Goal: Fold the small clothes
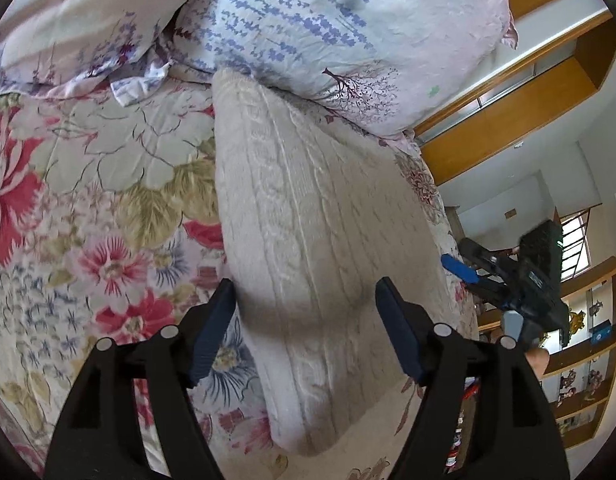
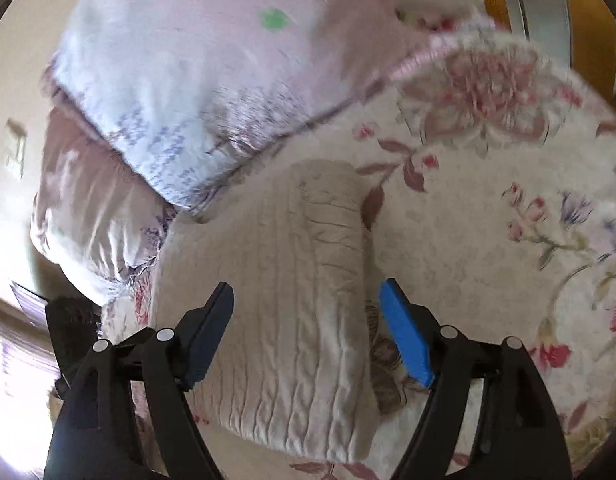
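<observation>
While the beige knit garment (image 1: 308, 248) lies folded mid-frame on the floral bedspread (image 1: 88, 208), the left gripper (image 1: 306, 328) hangs over it, jaws spread. The right gripper (image 2: 306, 332), blurred, seems likewise spread above the knit. Pillows (image 1: 327, 32) fill the top.

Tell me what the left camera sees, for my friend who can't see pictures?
A cream knitted sweater lies folded on a flowery bedspread, with the open left gripper hanging just above it. Two pillows sit behind, and the right gripper is off to the side.
</observation>
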Demonstrator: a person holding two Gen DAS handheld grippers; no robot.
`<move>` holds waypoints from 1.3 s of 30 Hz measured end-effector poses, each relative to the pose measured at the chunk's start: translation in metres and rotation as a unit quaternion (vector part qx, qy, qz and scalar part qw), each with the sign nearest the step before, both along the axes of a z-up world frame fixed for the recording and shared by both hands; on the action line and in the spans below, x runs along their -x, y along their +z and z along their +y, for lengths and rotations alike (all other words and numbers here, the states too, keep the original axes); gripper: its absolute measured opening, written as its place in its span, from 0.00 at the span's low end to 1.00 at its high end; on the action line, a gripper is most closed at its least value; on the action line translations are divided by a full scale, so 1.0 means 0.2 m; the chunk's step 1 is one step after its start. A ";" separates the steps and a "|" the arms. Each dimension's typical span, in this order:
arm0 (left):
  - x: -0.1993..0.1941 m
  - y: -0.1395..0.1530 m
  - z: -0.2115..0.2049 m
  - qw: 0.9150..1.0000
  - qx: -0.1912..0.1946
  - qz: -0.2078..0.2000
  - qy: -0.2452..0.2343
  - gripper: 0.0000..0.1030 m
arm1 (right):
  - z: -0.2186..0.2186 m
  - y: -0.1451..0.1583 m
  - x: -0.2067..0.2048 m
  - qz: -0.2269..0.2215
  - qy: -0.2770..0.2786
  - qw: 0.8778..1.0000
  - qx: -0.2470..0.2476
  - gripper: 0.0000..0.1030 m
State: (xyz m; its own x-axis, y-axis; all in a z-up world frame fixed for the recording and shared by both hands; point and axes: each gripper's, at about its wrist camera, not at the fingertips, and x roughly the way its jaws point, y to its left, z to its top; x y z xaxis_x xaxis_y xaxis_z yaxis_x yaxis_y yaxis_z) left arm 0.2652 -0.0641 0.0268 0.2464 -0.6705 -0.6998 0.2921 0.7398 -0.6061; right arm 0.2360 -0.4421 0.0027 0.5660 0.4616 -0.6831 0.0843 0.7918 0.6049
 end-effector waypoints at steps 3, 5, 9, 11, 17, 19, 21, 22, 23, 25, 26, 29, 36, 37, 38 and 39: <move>-0.04 -0.01 -0.01 1.000 0.000 0.005 0.000 0.70 | -0.03 -0.07 -0.06 0.027 0.002 0.999 -0.040 0.75; -0.05 -0.02 -0.02 1.000 0.001 0.008 -0.001 0.70 | -0.05 -0.11 -0.09 0.040 0.002 0.998 -0.057 0.75; -0.08 -0.03 -0.05 1.000 -0.008 0.004 -0.006 0.71 | -0.07 -0.15 -0.11 0.043 0.008 0.996 -0.078 0.75; -0.10 -0.04 -0.08 1.000 -0.014 0.000 -0.008 0.72 | -0.07 -0.18 -0.13 0.042 0.014 0.995 -0.091 0.75; -0.13 -0.08 -0.11 1.000 -0.013 0.005 -0.015 0.74 | -0.05 -0.19 -0.15 0.022 0.035 0.994 -0.103 0.75; -0.14 -0.09 -0.13 1.000 -0.012 0.006 -0.016 0.75 | -0.03 -0.19 -0.15 0.019 0.047 0.993 -0.106 0.75; -0.15 -0.09 -0.15 1.000 -0.013 0.003 -0.017 0.75 | 0.00 -0.20 -0.16 0.018 0.058 0.992 -0.111 0.69; -0.16 -0.09 -0.17 1.000 -0.015 0.002 -0.018 0.75 | 0.02 -0.20 -0.16 0.017 0.064 0.992 -0.109 0.68; -0.16 -0.09 -0.17 1.000 -0.015 0.001 -0.018 0.75 | 0.03 -0.20 -0.16 0.012 0.066 0.992 -0.104 0.68; -0.16 -0.10 -0.17 1.000 -0.014 0.000 -0.017 0.75 | 0.04 -0.20 -0.17 0.009 0.071 0.992 -0.104 0.62; -0.17 -0.10 -0.18 1.000 -0.012 0.000 -0.017 0.75 | 0.05 -0.21 -0.17 0.008 0.071 0.992 -0.108 0.59; -0.17 -0.11 -0.19 1.000 -0.006 0.002 -0.016 0.71 | 0.06 -0.22 -0.17 0.004 0.073 0.992 -0.106 0.47; -0.13 -0.09 -0.17 1.000 0.017 -0.005 -0.001 0.42 | 0.08 -0.19 -0.11 -0.020 0.062 0.990 -0.127 0.32; -0.13 -0.07 -0.15 1.000 0.023 -0.005 -0.002 0.40 | 0.09 -0.17 -0.09 -0.028 0.061 0.989 -0.128 0.31; -0.12 -0.06 -0.14 1.000 0.029 -0.005 -0.002 0.39 | 0.10 -0.15 -0.08 -0.035 0.062 0.989 -0.129 0.30; -0.11 -0.05 -0.13 0.999 0.031 -0.006 -0.003 0.38 | 0.12 -0.12 -0.06 -0.044 0.065 0.988 -0.131 0.30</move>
